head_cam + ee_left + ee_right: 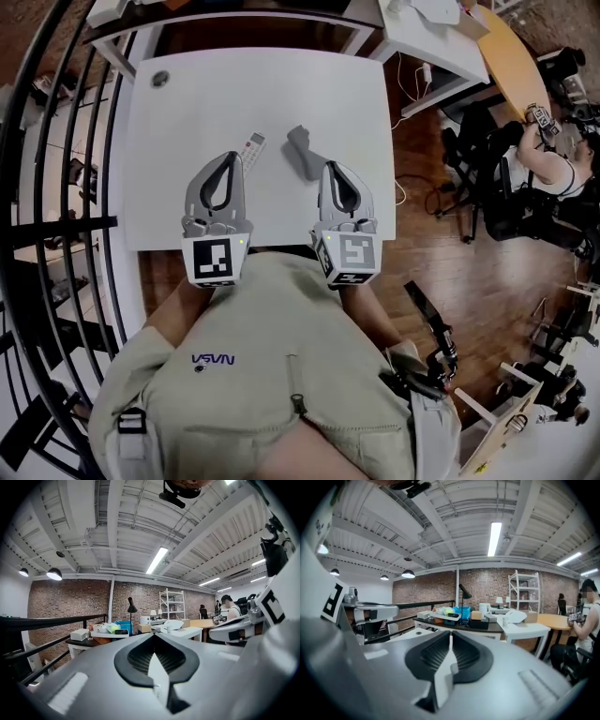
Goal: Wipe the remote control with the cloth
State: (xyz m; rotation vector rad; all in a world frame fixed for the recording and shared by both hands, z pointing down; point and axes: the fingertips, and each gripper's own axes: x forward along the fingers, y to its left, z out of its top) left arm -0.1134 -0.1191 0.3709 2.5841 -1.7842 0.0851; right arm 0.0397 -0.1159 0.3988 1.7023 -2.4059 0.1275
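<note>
**Head view.** The remote control [253,150] lies on the white table [206,84], at 1 o'clock from the tips of your left gripper [228,156] and just clear of them. The grey cloth [302,150] sits bunched at 3 o'clock from the remote, apart from it. It is at 11 o'clock from the tips of your right gripper [329,167], close by. Neither tool touches either item, so wiping has not begun.

**Left gripper view.** The left gripper [153,638] has its jaws fully together with nothing between them. The remote is out of frame.

**Right gripper view.** The right gripper [450,638] is closed to a hairline and empty. The cloth is not visible here.

**Recommendation.** Spread the right jaws wide before you reach 11 o'clock. Bite deep into the cloth's thick fold, not its edge, so a pad of fabric hangs below the tips. Steady the remote at its near end with the closed left tips, since it looks likely to skid on the smooth top. Stroke along its length.
</note>
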